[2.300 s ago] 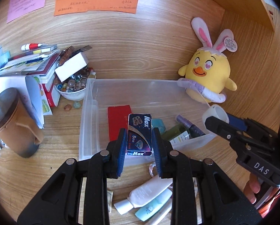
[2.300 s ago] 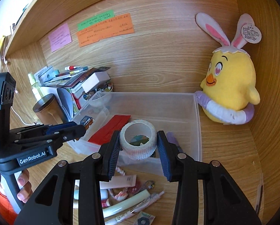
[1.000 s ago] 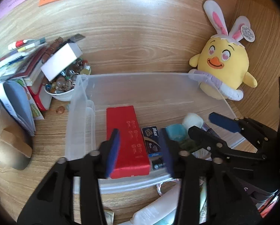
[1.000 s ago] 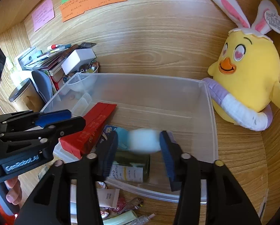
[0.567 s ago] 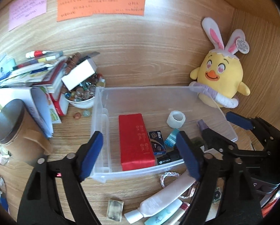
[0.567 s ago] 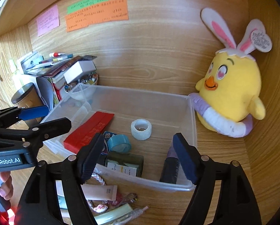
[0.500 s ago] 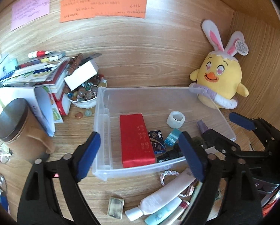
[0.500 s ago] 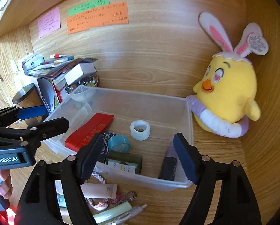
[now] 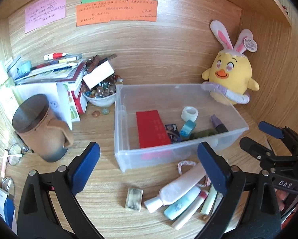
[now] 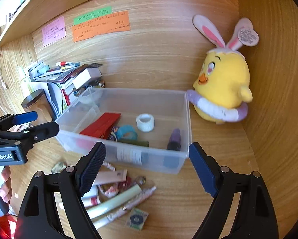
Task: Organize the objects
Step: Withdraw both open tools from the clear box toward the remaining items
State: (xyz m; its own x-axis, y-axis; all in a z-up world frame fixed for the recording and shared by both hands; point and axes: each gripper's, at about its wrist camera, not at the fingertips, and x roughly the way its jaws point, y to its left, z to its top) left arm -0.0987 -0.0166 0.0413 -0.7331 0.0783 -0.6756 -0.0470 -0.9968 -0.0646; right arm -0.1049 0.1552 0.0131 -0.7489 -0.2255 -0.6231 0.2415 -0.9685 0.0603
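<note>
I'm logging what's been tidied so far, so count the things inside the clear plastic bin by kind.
In the clear bin:
Red box: 1
Tape rolls, white and blue: 2
Bottles, green and purple-capped: 2
Small dark Max box: 1
Total: 6

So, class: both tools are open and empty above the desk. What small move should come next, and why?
Probably lower the left tool onto the white squeeze tube lying on the wooden desk in front of the clear plastic bin. The red box and white tape roll already lie inside the bin, while the tube sits loose outside, nearest that open tool.
</note>
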